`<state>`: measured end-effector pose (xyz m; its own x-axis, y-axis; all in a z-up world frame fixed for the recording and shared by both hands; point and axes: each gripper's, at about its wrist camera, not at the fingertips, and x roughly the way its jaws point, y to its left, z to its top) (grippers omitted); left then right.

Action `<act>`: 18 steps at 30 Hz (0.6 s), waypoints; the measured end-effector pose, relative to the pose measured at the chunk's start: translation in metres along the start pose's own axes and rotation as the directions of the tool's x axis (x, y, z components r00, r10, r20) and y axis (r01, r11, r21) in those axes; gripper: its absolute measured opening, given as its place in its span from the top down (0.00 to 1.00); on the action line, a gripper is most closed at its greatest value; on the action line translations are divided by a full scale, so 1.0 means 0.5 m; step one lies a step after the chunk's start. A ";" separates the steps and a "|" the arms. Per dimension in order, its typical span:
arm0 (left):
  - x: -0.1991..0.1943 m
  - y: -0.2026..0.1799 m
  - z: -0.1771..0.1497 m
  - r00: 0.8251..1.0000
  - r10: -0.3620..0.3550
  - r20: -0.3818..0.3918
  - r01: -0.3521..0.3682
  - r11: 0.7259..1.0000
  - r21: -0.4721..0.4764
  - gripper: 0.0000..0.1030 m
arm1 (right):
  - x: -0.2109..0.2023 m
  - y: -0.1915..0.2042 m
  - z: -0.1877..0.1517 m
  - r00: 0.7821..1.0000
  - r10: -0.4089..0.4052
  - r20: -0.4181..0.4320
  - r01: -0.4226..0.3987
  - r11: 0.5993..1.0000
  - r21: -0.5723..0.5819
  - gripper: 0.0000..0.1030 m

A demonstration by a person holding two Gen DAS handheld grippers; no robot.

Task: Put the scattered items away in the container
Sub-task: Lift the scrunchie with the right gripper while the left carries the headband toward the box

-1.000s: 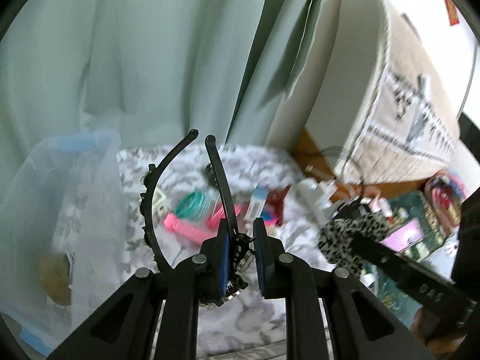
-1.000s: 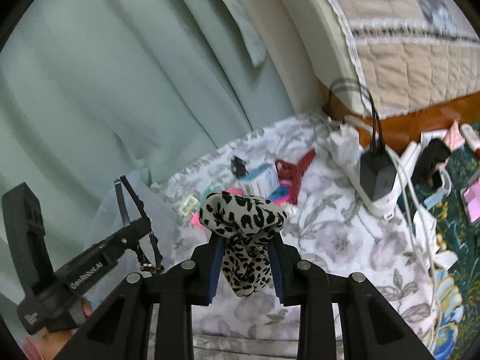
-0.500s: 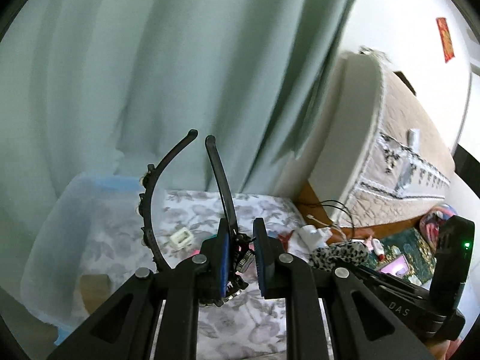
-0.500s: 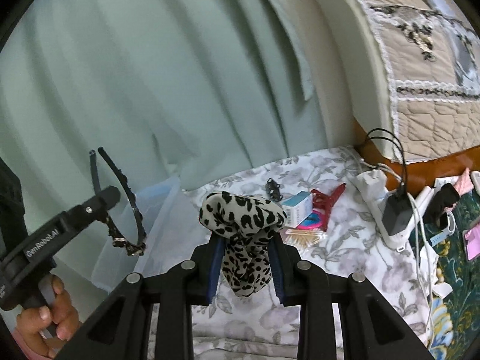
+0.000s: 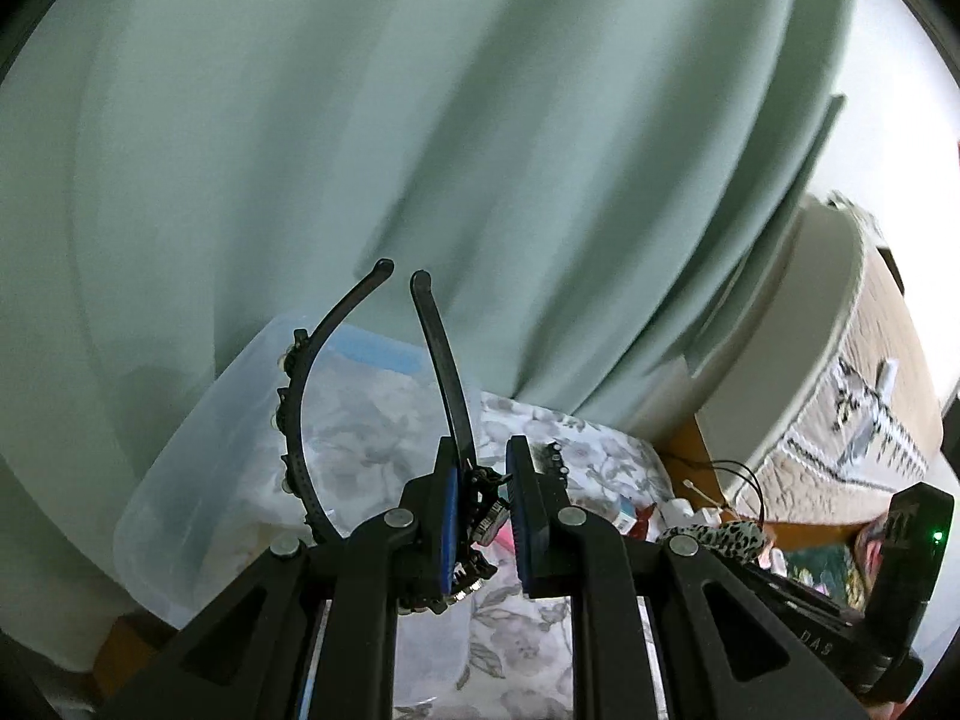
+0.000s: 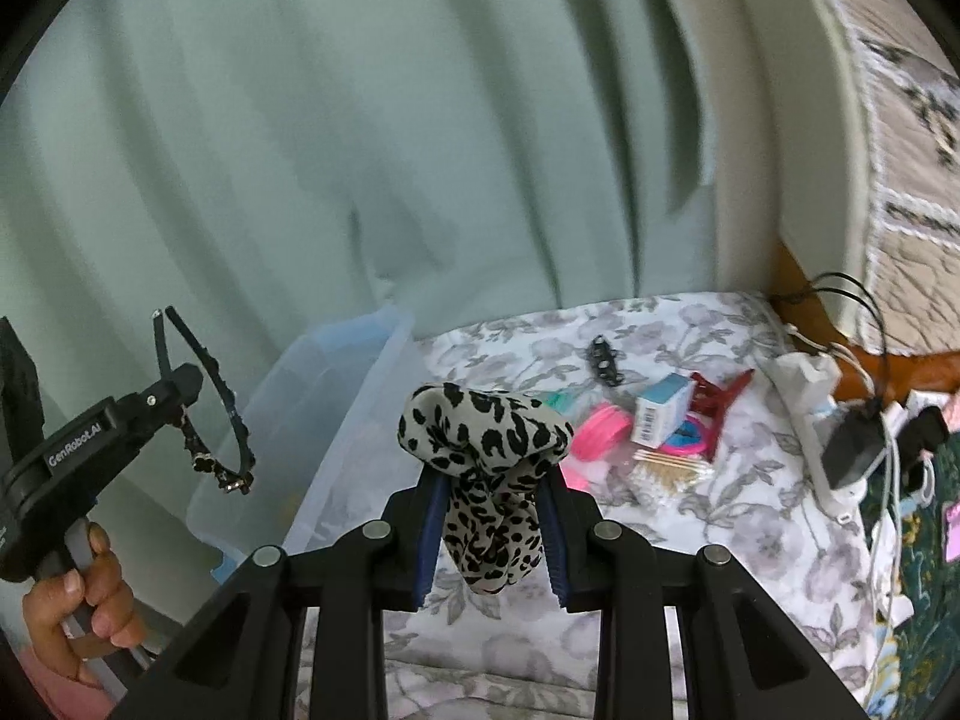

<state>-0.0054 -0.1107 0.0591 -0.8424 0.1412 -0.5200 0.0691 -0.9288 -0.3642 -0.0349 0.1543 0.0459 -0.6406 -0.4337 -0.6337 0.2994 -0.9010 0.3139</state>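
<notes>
My left gripper [image 5: 483,480] is shut on a black studded headband [image 5: 300,420] and holds it in the air above the clear plastic container [image 5: 198,480]. From the right wrist view the left gripper [image 6: 180,387] and the headband [image 6: 231,420] hang left of the container [image 6: 342,420]. My right gripper [image 6: 489,492] is shut on a leopard-print scrunchie [image 6: 480,450], raised above the floral cloth. Scattered items lie right of the container: a black clip [image 6: 603,360], a pink coil [image 6: 600,426], a small blue-white box [image 6: 660,408], a red claw clip [image 6: 717,396], cotton swabs [image 6: 669,465].
A green curtain [image 6: 360,150] hangs behind the container. A white power strip with a black charger [image 6: 846,450] and cables lies at the right. A padded bed edge [image 6: 852,138] stands at the far right. The floral cloth [image 6: 690,528] covers the surface.
Both grippers have risen and tilted up with their items. The left gripper with the headband has come over the container; the scattered items sit lower and farther right in view.
</notes>
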 end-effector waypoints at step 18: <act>0.048 0.137 -0.023 0.998 0.012 -0.058 -0.021 0.987 -0.159 0.85 | 0.113 0.184 -0.014 0.984 0.122 -0.129 -0.145 0.971 -0.192 0.70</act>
<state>-0.0146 -0.1669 0.0126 -0.8092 0.1494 -0.5682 0.1710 -0.8654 -0.4711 -0.0388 0.0469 0.0340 -0.5026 -0.5380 -0.6767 0.5194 -0.8137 0.2612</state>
